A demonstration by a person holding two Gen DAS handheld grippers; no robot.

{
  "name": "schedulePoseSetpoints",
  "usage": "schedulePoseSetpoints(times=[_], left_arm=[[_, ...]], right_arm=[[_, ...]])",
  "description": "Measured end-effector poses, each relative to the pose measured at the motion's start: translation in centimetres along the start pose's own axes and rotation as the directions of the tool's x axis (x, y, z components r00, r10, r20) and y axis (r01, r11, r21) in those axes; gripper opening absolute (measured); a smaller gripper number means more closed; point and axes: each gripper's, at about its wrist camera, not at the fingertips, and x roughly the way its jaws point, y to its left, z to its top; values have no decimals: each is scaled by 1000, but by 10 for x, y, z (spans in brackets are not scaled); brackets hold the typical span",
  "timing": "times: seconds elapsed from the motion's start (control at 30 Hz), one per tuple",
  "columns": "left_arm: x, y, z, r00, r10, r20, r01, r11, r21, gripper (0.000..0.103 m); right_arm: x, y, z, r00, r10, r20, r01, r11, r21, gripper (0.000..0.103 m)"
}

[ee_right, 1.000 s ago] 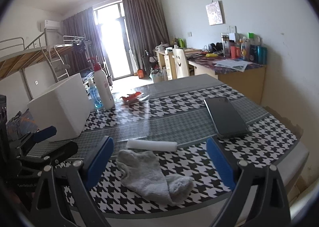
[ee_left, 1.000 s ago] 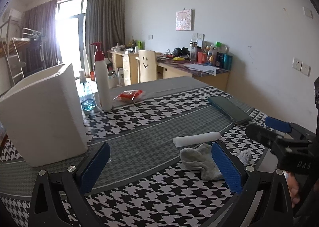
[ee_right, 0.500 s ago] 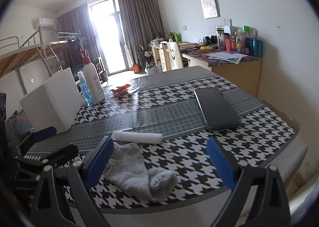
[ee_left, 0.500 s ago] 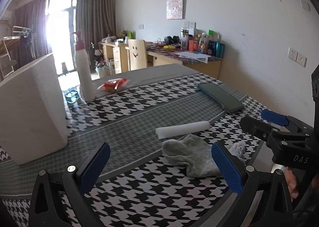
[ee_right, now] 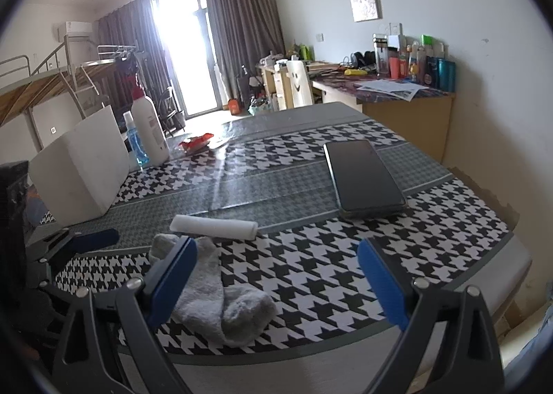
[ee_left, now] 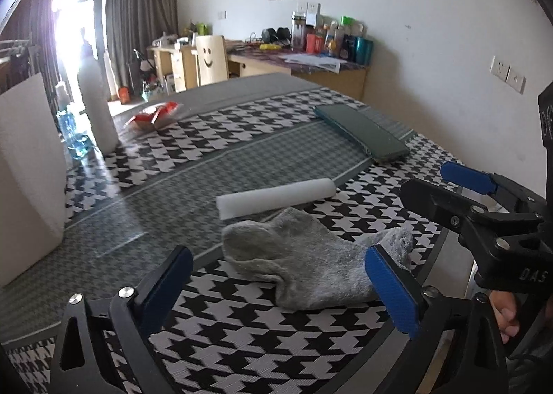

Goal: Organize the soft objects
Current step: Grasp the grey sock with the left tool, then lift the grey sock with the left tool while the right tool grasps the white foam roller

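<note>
On the houndstooth table point(ee_left: 242, 138) a crumpled grey sock point(ee_left: 304, 262) lies near the front edge, just in front of a white foam roll point(ee_left: 276, 197); bare cloth stretches beyond to a white box point(ee_right: 79, 166) and a dark phone point(ee_right: 363, 176). The left gripper point(ee_left: 280, 290) hangs wide open and empty over the sock, and the right gripper point(ee_right: 276, 287) likewise, one finger point(ee_right: 169, 276) covering part of the sock
</note>
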Motion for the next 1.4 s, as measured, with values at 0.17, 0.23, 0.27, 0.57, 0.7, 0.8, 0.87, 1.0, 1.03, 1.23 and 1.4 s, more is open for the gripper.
schedulePoseSetpoints(times=[0.17, 0.23, 0.27, 0.57, 0.7, 0.8, 0.87, 1.0, 1.03, 1.23, 1.4], left_arm=[[13, -4, 1, 999, -15, -50, 14, 1000, -5, 86], [18, -5, 2, 997, -15, -71, 15, 1000, -5, 82], [20, -6, 2, 997, -12, -78, 12, 1000, -6, 80], [32, -11, 5, 992, 31, -124, -29, 999, 15, 61], [32, -15, 4, 992, 45, -122, -41, 998, 37, 48], [30, -15, 4, 993, 30, -114, -27, 999, 24, 23], [28, -14, 3, 994, 12, -109, -10, 1000, 21, 15], [19, -10, 3, 996, -30, -88, 31, 999, 8, 14], [16, -7, 3, 996, -32, -85, 32, 999, 2, 14], [3, 10, 1, 997, -17, -74, 14, 999, -38, 14], [-6, 25, 2, 998, 13, -58, -17, 997, -73, 14]], right_arm=[[8, -1, 1, 999, 18, -29, -19, 1000, -16, 96], [11, -2, 2, 999, 24, -41, -25, 1000, -18, 96], [12, -2, 2, 999, 27, -44, -28, 999, -20, 96], [21, -1, 6, 996, 47, -71, -50, 998, -36, 96], [22, -2, 7, 995, 61, -78, -63, 997, -32, 96], [24, -2, 8, 994, 73, -84, -76, 997, -33, 96], [26, 0, 9, 993, 80, -89, -84, 996, -37, 96], [31, 4, 11, 991, 92, -100, -97, 994, -50, 96], [33, 6, 12, 990, 94, -106, -101, 993, -55, 96], [43, 19, 14, 986, 106, -126, -120, 987, -105, 96], [55, 23, 17, 980, 119, -159, -138, 984, -117, 96]])
